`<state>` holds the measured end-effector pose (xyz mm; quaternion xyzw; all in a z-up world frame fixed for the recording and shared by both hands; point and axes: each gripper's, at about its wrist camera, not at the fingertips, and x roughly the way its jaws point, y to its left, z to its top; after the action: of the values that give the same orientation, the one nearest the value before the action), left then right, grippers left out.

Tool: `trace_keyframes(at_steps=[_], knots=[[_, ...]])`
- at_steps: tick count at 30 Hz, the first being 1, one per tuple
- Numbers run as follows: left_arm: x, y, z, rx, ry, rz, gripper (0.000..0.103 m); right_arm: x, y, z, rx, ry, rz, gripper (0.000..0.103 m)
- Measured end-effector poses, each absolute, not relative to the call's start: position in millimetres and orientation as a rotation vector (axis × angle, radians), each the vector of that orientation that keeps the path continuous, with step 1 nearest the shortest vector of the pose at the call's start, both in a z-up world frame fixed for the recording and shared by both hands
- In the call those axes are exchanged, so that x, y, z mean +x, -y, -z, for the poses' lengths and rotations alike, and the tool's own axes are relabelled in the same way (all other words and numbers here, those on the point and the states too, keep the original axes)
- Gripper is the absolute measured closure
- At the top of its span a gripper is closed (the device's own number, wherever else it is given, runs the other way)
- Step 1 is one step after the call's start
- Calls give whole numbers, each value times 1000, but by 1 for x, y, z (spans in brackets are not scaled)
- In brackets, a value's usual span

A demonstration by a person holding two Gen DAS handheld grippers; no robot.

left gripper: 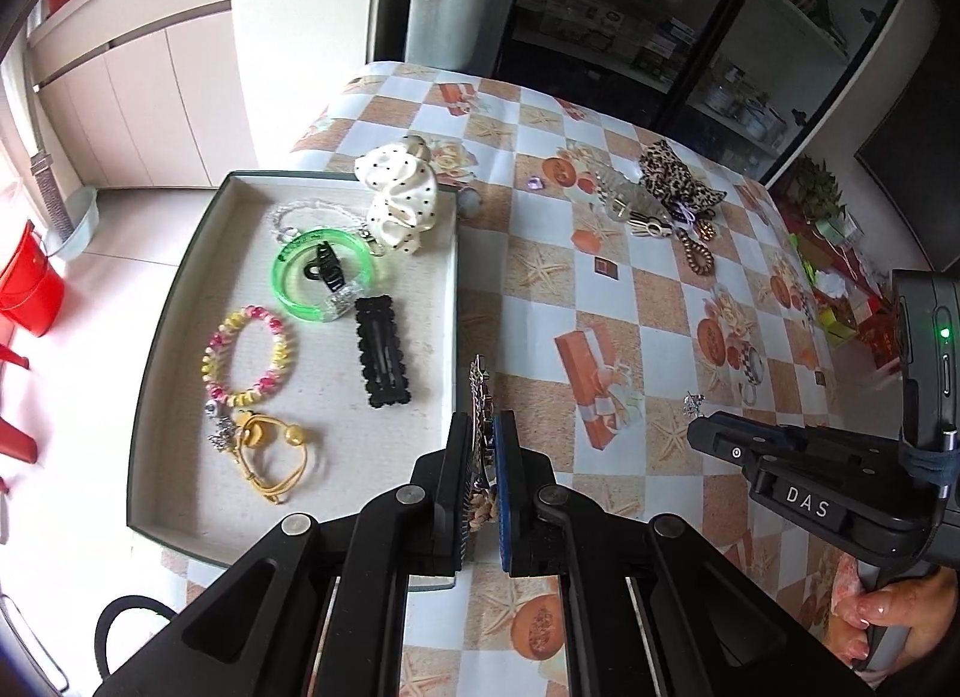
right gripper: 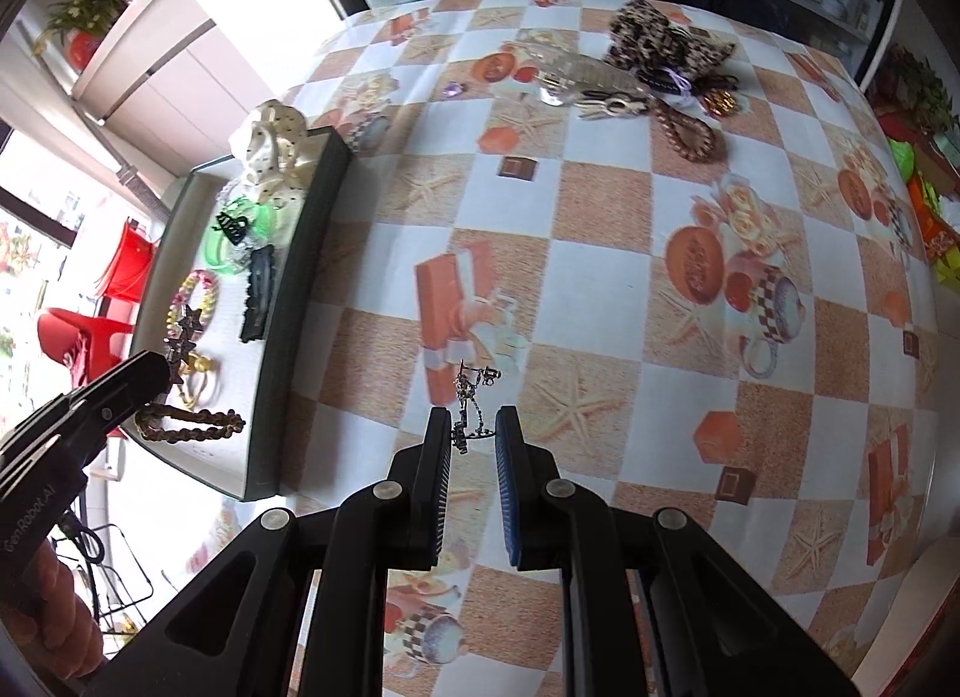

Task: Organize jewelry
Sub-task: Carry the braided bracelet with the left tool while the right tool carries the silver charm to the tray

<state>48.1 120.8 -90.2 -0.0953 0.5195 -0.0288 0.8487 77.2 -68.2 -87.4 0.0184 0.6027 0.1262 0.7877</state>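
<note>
star hair clip [left gripper: 480, 427] clamped in left claw [left gripper: 482, 445] over tray [left gripper: 454, 301] edge | silver chain [right gripper: 471, 403] on counter [right gripper: 600, 277] between parted fingers of right claw [right gripper: 471, 433], not gripped

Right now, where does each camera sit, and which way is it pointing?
Left wrist: on the left gripper, facing tray and tablecloth; its fingers shut on a star clip; the right gripper and a hand show.
Right wrist: on the right gripper, facing the tablecloth and a silver chain; the left gripper shows.
Shared: tray, green bangle.
</note>
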Motion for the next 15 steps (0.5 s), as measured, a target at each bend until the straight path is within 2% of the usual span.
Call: trace_keyframes(at_steps=[15], knots=[[30,-211,98,-256,-1084,-107,93,96,-34,86,-38,-1296,-465,87]])
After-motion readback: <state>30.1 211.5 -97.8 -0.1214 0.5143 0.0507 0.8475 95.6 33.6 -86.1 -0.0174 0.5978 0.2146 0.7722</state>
